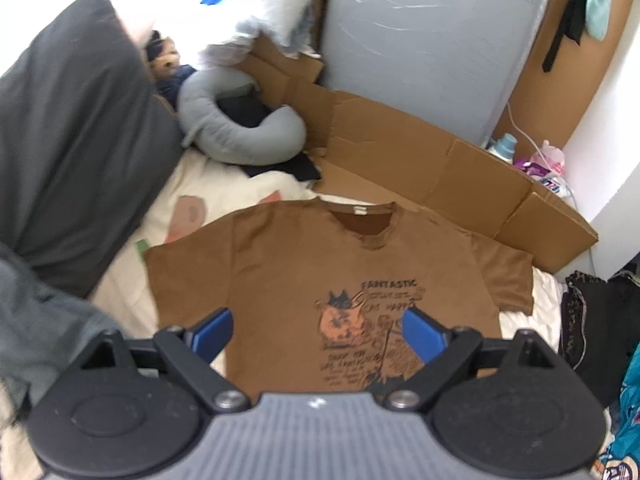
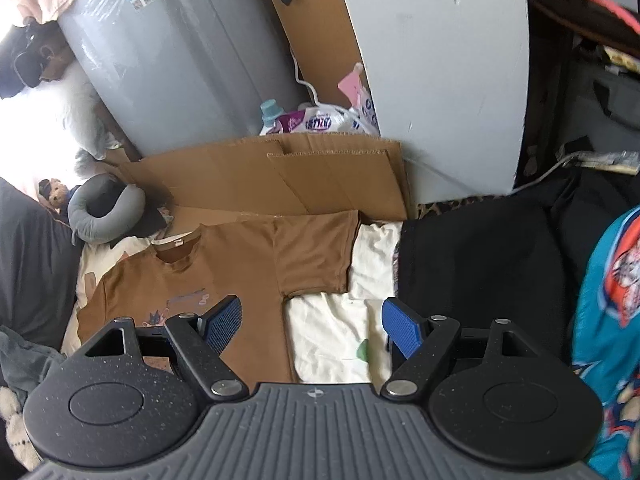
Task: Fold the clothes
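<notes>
cluttered bedroom, with a bed [image 1: 132, 292] under a cream sheet serving as the folding surface; flattened cardboard [image 1: 420, 160] lines its far edge and a dark pillow [image 1: 68, 140] lies along its left edge beside a grey neck cushion [image 1: 240, 128]. brown t-shirt [image 1: 320, 264] lies spread flat and face up in the middle of the bed, collar toward the cardboard, both sleeves out to the sides, its cat print showing. no fold is visible in it yet, so the task looks to be at its very start: the shirt is laid out and every fold remains to be made. a dark garment [image 2: 480, 264] is heaped at the bed's right edge, perhaps waiting its turn, though that is a guess.

left tool [image 1: 316, 330] hangs above the shirt's printed chest, jaws spread wide and released, nothing between the blue pads. right tool [image 2: 312, 322] hovers over the shirt's right side seam below the sleeve [image 2: 316, 256], also spread and empty, one pad over cloth and one over bare sheet. likely next is a grip on the sleeves or the side edges.
</notes>
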